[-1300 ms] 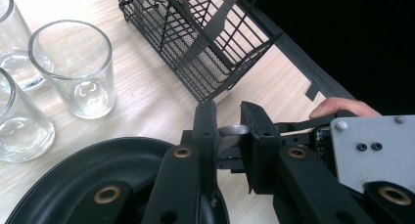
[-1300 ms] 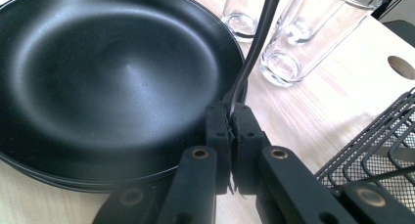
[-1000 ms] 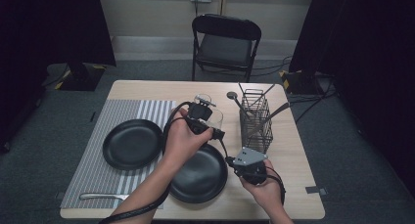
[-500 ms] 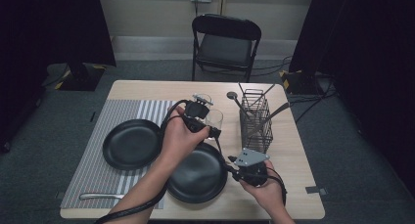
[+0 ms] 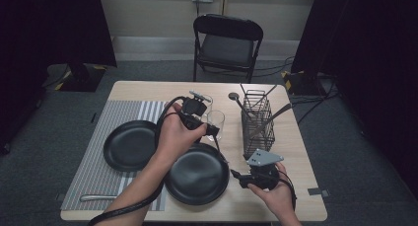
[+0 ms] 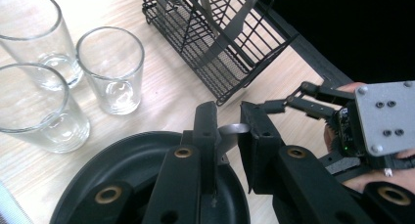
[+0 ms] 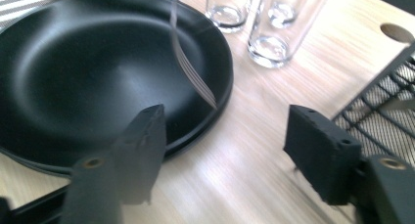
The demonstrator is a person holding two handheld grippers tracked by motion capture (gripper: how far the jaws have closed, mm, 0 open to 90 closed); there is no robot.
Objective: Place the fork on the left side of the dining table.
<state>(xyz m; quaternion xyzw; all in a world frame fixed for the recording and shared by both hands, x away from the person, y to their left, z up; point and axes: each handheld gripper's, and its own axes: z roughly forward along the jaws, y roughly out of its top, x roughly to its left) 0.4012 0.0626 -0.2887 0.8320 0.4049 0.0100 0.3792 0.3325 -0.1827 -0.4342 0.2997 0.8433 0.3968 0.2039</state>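
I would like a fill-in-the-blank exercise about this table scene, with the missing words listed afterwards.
1. The left gripper is shut on the handle of a silver metal ___.
2. Its tines hang over a round black ___.
3. ___ clear drinking glasses stand near the black wire cutlery basket.
Missing words: fork; plate; three.

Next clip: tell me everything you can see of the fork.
The fork is slim, silvery metal, a little blurred. Its handle end sits clamped between the jaws of the left gripper. It hangs tilted, tines down, above the rim of the near black plate, touching neither plate nor table as far as I can tell.
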